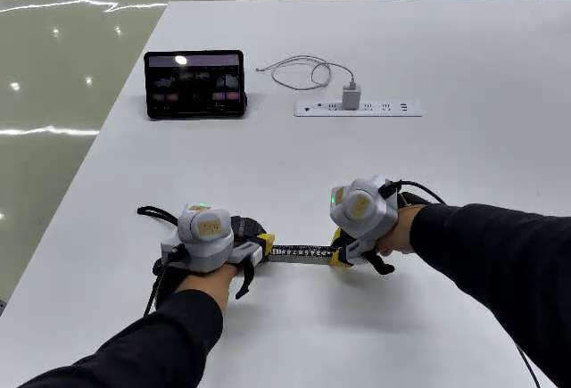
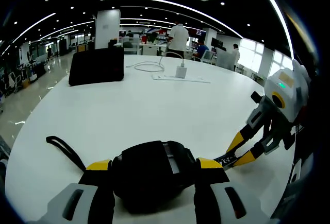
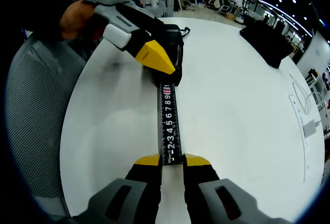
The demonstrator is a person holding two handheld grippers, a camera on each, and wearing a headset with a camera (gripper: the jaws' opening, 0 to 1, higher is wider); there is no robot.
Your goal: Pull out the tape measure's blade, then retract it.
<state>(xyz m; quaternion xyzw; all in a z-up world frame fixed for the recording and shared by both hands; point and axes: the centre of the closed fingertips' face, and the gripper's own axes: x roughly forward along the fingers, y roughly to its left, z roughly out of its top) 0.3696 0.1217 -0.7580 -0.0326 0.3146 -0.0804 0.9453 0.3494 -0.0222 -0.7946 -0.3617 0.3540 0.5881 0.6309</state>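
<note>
A black tape measure case [image 2: 152, 175] lies on the white table, clamped between the yellow-tipped jaws of my left gripper [image 2: 154, 166]; it also shows in the head view as the case [image 1: 248, 228] and in the right gripper view as the case [image 3: 172, 49]. A short length of numbered blade [image 3: 169, 126] runs out of the case to my right gripper [image 3: 171, 159], which is shut on the blade's end. In the head view the blade [image 1: 302, 251] spans the gap between the left gripper [image 1: 259, 245] and the right gripper [image 1: 337, 254]. The case's black wrist strap [image 2: 62, 149] trails to the left.
A dark tablet [image 1: 194, 83] stands at the back left of the table. A white power strip [image 1: 357, 107] with a charger and coiled white cable [image 1: 303, 70] lies behind the grippers. The table's left edge [image 1: 80, 183] runs close to the left gripper.
</note>
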